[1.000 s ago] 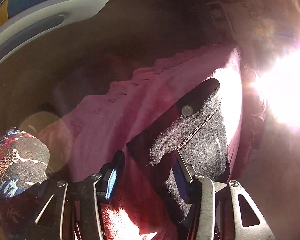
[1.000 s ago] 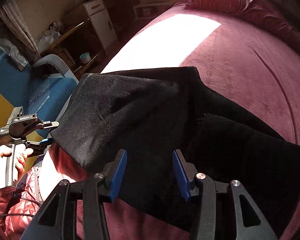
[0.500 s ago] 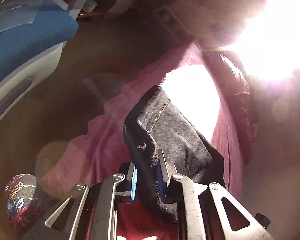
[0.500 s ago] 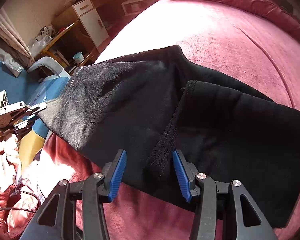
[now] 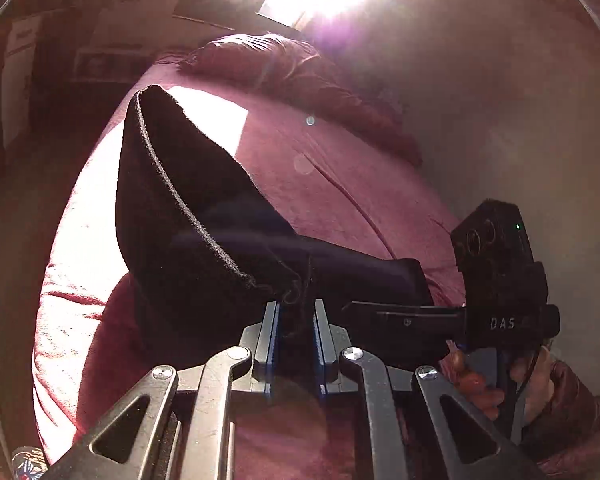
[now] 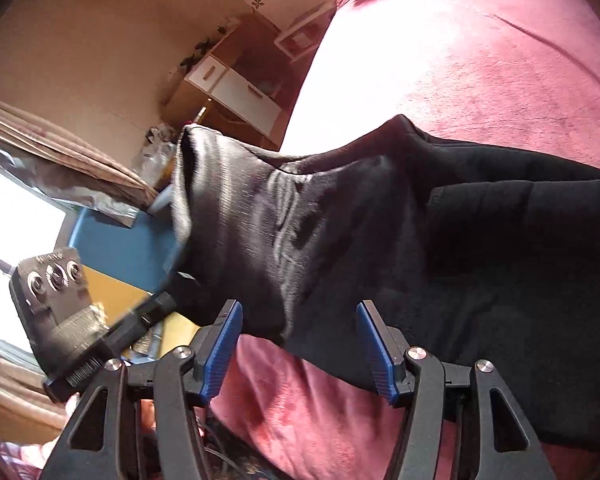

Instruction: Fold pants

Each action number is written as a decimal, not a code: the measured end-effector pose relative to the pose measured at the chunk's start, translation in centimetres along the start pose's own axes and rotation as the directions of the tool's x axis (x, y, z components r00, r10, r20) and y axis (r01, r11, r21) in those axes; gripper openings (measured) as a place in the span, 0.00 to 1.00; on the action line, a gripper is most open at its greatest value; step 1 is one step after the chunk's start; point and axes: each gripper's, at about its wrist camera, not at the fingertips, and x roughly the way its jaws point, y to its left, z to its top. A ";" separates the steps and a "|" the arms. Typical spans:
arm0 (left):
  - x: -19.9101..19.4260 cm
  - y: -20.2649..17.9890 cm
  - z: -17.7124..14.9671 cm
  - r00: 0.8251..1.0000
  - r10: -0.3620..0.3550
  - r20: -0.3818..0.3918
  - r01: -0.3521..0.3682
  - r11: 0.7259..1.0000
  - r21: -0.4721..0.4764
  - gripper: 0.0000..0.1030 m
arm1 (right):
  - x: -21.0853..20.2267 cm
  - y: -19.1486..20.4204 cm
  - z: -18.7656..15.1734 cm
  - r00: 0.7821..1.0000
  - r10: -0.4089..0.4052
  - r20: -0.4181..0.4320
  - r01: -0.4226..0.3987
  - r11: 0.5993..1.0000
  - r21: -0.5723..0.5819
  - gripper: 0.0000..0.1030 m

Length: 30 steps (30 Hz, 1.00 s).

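Note:
Black pants (image 5: 200, 220) lie on a maroon bed cover (image 5: 340, 168), with one end lifted off it. My left gripper (image 5: 296, 308) is shut on a frayed edge of that raised end, and the cloth hangs from its pads as a sagging flap. In the right wrist view the same left gripper (image 6: 168, 300) holds up the left corner of the pants (image 6: 380, 232). My right gripper (image 6: 300, 344) hovers at the near edge of the pants with its jaws opening. Cloth lies between the blue pads (image 6: 224, 340), but they do not press on it.
A maroon pillow (image 5: 300, 76) lies at the head of the bed. Beyond the bed's left side stand a blue chair (image 6: 116, 248) and a wooden cabinet with white drawers (image 6: 236, 88). A person's hand (image 5: 476, 388) grips the right tool's handle. Strong window glare washes out the top.
The left gripper closed on the pants' edge, then rose and rolled, lifting that end off the bed. The right gripper's jaws spread wider over the near edge.

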 end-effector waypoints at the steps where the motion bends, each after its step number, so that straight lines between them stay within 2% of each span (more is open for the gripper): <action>1: 0.5 -0.6 -0.2 1.000 -0.003 -0.018 0.003 1.000 0.019 0.14 | 0.1 0.0 0.3 1.000 0.013 0.005 -0.013 1.000 0.002 0.64; 7: 2.2 -3.1 -0.9 0.996 0.006 -0.086 0.004 0.994 0.105 0.14 | 1.4 0.4 2.5 0.999 0.029 -0.034 -0.029 0.999 -0.017 0.64; 13: 3.8 -4.8 -0.3 0.992 0.037 -0.120 -0.015 0.984 0.180 0.14 | 2.8 1.5 2.9 0.995 0.039 -0.088 -0.046 0.996 -0.074 0.68; 18: 4.8 -6.4 -0.7 0.986 0.067 -0.152 -0.028 0.969 0.244 0.14 | 3.8 2.2 2.6 0.993 0.017 -0.119 -0.030 0.993 -0.110 0.72; 24: 6.1 -8.0 -0.5 0.979 0.107 -0.172 -0.045 0.942 0.333 0.14 | 5.7 2.2 2.9 0.987 -0.039 -0.153 0.019 0.992 -0.128 0.72; 26: 6.1 -8.4 -0.5 0.977 0.121 -0.176 -0.050 0.931 0.362 0.14 | 6.3 2.0 2.9 0.984 -0.074 -0.164 0.050 0.988 -0.147 0.65; 28: 6.8 -9.3 -0.2 0.974 0.142 -0.178 -0.062 0.917 0.393 0.14 | 6.8 1.8 2.9 0.979 -0.116 -0.167 0.089 0.983 -0.162 0.46; 29: 7.0 -9.5 -0.2 0.972 0.151 -0.178 -0.067 0.912 0.405 0.14 | 6.9 1.7 2.9 0.978 -0.131 -0.162 0.104 0.981 -0.163 0.42; 30: 7.3 -9.6 -0.3 0.971 0.157 -0.181 -0.071 0.909 0.411 0.14 | 7.0 1.5 2.9 0.978 -0.138 -0.156 0.113 0.981 -0.159 0.34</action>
